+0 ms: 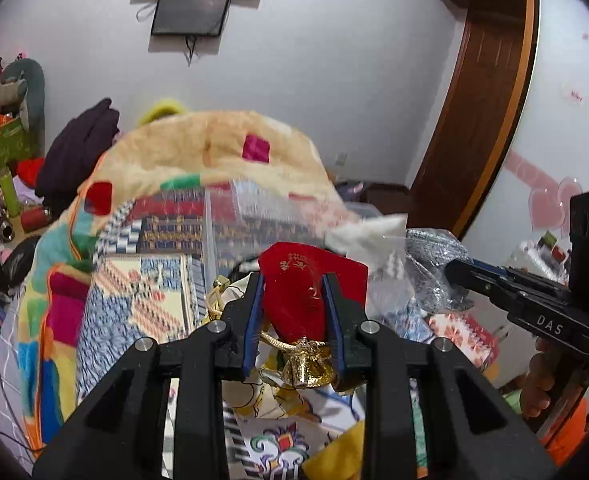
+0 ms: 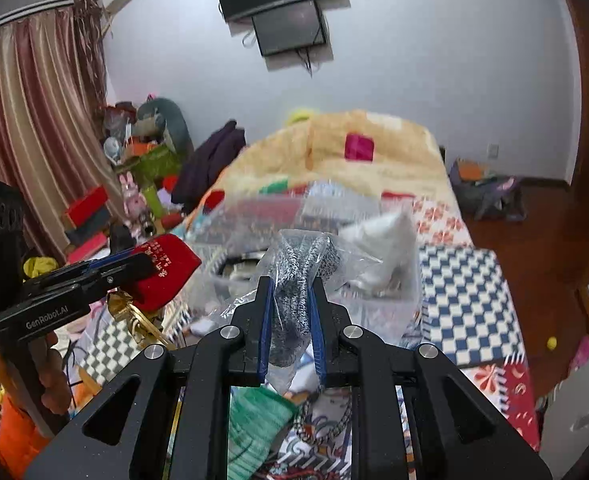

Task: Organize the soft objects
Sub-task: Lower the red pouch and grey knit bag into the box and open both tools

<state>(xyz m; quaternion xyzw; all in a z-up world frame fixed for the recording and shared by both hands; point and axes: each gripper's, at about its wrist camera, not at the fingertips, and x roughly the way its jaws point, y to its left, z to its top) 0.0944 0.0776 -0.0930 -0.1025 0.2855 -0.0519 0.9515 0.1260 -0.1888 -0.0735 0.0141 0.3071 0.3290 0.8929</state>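
My left gripper (image 1: 293,280) is shut on a red velvet pouch (image 1: 306,280) with gold lettering; its gold cord and tassel (image 1: 306,364) dangle below the pads. From the right wrist view the same red pouch (image 2: 162,272) shows at the left, held above the bed. My right gripper (image 2: 290,286) is shut on a grey-and-white knitted item in a clear plastic bag (image 2: 298,276). That bagged item (image 1: 434,268) also appears at the right of the left wrist view, in the other gripper's tips. Both things hang above the bed.
A clear plastic storage box (image 2: 290,216) sits on the bed among patterned quilts (image 2: 462,304), with a white fluffy thing (image 2: 390,244) at its right side. A plush blanket (image 1: 214,148) is heaped behind. Clutter fills the left corner (image 2: 142,168); bags lie on the wooden floor (image 2: 486,196).
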